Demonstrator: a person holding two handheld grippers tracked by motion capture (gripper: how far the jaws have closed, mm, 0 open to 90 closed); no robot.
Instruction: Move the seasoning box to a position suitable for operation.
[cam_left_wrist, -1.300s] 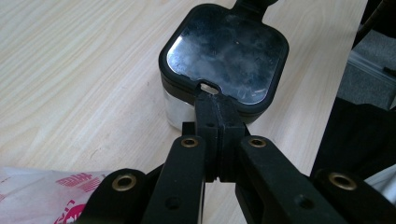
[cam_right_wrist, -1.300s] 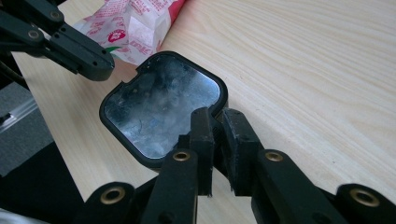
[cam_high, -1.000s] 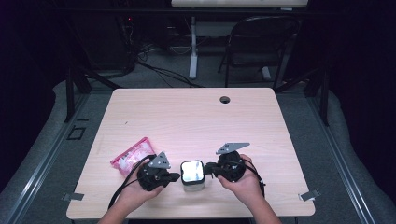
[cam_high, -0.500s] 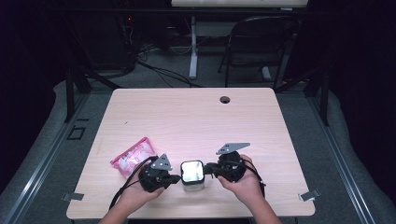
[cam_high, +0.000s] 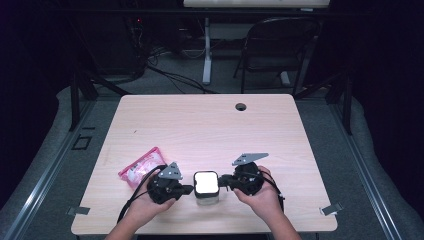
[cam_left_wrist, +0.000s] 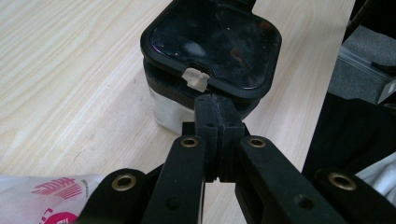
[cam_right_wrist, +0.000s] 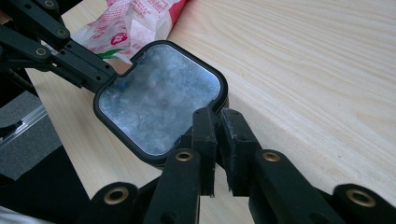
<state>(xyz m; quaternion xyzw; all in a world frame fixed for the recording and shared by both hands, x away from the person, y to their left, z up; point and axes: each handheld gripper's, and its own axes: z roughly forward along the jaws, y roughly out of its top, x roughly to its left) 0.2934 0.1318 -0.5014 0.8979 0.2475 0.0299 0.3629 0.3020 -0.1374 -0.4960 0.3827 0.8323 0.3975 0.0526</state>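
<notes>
Item: small container (cam_high: 206, 186) with a black-rimmed square lid, near the table's (cam_high: 210, 125) front edge, flanked by both grippers. Left gripper (cam_high: 186, 189) at its 9 o'clock, right gripper (cam_high: 224, 180) at its 3 o'clock — equally close. Left jaws closed together at the rim below a pale tab (cam_left_wrist: 196, 80); right jaws nearly together at the lid's edge. Lid glossy, rounded corners; body pale.

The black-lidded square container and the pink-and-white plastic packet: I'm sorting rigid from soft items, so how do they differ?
The black-lidded square container stands upright as a rigid box; the pink-and-white plastic packet lies flat and crinkled. The container sits between the left gripper and right gripper, each with jaws together at its lid rim; the packet lies beside the left gripper, ungripped. Both rest on the light wooden table.
</notes>
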